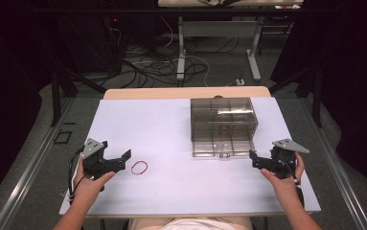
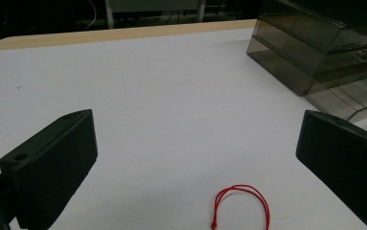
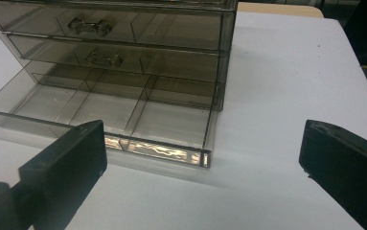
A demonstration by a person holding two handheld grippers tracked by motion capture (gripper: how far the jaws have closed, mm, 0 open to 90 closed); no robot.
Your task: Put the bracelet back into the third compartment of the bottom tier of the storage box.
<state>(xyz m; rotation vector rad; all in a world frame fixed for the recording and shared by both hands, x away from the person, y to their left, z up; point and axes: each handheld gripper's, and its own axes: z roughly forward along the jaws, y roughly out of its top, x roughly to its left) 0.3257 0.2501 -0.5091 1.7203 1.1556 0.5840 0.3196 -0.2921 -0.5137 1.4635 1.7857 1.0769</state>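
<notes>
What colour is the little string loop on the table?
Red. The string loop shows best in the left gripper view, lying on the white table.

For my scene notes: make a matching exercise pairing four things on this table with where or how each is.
Things:
1. red string loop
2. bottom drawer
3. left gripper
4. upper drawers

States:
A. pushed in, handles showing
B. pulled out, its compartments bare
C. lying flat on the white table
D. open, beside the loop, nothing between its jaws

Pairs: 1-C, 2-B, 3-D, 4-A
</notes>
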